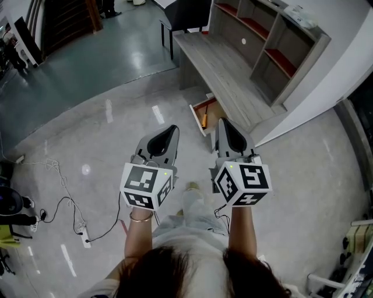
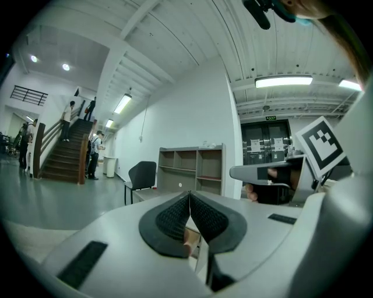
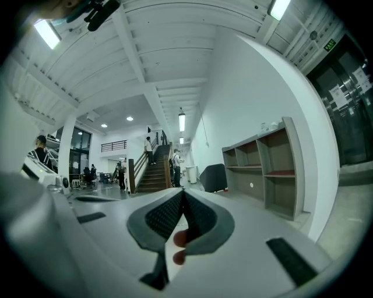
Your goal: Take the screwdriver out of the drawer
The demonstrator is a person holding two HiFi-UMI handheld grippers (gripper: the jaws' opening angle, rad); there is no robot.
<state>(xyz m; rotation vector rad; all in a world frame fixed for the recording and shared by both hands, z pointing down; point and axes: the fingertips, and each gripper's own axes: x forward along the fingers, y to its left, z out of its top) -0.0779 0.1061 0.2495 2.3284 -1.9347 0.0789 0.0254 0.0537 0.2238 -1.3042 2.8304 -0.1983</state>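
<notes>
— Head view first: where is the screwdriver [image 1: 204, 120]?

— It lies in the open drawer [image 1: 196, 118], close behind the drawer's front panel. The drawer is pulled out from under the grey desk [image 1: 215, 64], and the screwdriver rests flat on its brown bottom.

— Which way does it run?

— Its long axis runs along the front panel, roughly in line with the desk's edge, and stands nearly upright in the picture. It shows mostly as an orange streak. It is too small to tell which end is the tip.

— Is anything touching it?

— No. The left gripper [image 1: 173, 127] and the right gripper [image 1: 222, 121] are both held up in front of the person, well apart from it. The right one's tip overlaps the drawer's right side in the picture.

— And the jaws?

— In the left gripper view, the left gripper [image 2: 189, 195] has its black pads pressed together at the tips, with nothing held. The right gripper [image 3: 182, 192] is the same in its own view: pads meeting, nothing clamped.

— What's around?

— An open shelf unit [image 1: 274, 41] stands on the back of the desk and a dark chair [image 1: 186, 14] at its far end. A cable with a power strip [image 1: 85, 236] lies on the floor to the left. People stand on a staircase [image 2: 64, 157] far off.
</notes>
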